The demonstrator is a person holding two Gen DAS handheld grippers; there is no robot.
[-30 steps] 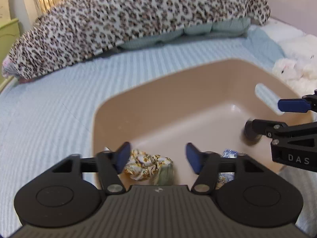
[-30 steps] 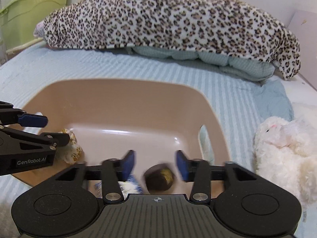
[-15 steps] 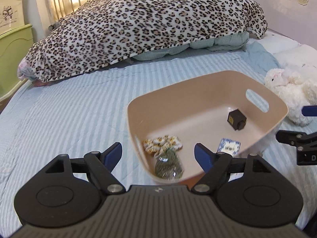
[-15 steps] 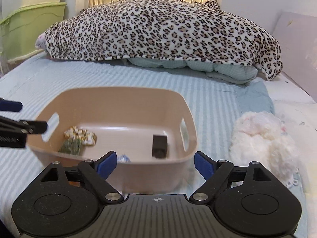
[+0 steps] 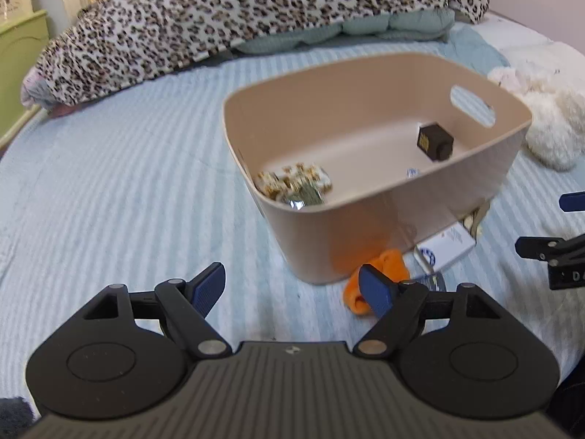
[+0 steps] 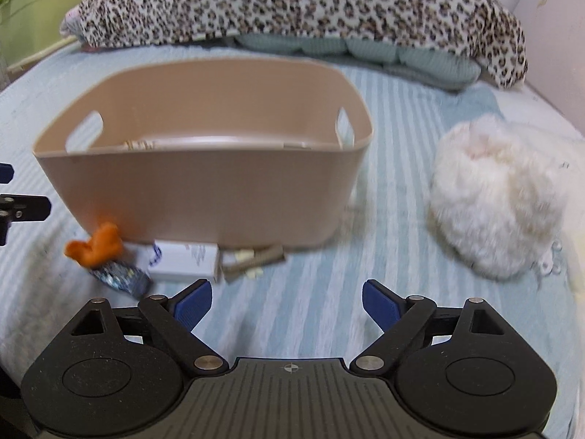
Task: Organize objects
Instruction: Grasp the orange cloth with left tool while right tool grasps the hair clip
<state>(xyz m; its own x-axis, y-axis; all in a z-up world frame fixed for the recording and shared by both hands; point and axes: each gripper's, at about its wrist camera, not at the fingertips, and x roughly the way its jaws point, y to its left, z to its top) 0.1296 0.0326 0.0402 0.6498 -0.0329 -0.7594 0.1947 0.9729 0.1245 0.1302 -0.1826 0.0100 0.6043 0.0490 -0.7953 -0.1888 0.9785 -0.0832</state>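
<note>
Both hand-held grippers hang wide open and empty above the striped bed: the left hand-held gripper and the right hand-held gripper. One tan bin stands on the bed ahead of them, to the right of the left one's line and up-left of the right one's. Inside it lie one small black box, one floral cloth bundle and one greenish packet; a bluish scrap by the near wall is too hidden to name. Against the bin's near wall, outside, lie one orange piece, one white box, one dark shiny wrapper and one tan stick-like item. One white plush toy sits right of the bin.
</note>
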